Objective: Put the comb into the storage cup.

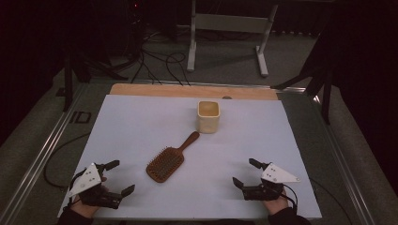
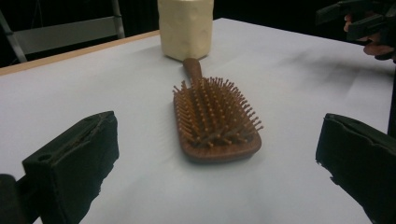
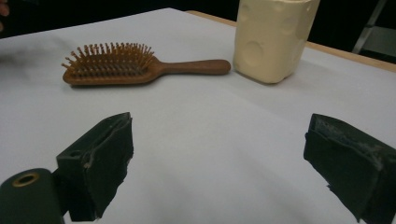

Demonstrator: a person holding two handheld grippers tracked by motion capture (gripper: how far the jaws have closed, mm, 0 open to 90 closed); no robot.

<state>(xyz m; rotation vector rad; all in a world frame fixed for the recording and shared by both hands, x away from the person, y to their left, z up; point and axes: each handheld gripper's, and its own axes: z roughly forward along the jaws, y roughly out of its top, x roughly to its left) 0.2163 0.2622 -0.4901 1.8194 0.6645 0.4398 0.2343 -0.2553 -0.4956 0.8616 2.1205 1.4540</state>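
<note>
A wooden hairbrush (image 1: 166, 161) lies bristles up near the middle of the white table (image 1: 131, 126), its handle pointing toward the far right and its tip just beside a cream cup (image 1: 208, 116). The left claw (image 1: 116, 177) rests at the near left edge, jaws spread wide and released, aimed at the brush head. The right claw (image 1: 245, 172) sits at the near right, also released, well apart from the brush.

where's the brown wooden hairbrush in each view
High view: brown wooden paddle hairbrush lies at centre, bristles up.
Left gripper view: hairbrush at centre, handle pointing away.
Right gripper view: hairbrush upper left, handle pointing right.
Shared landmark: the cream square cup by the handle tip.
</note>
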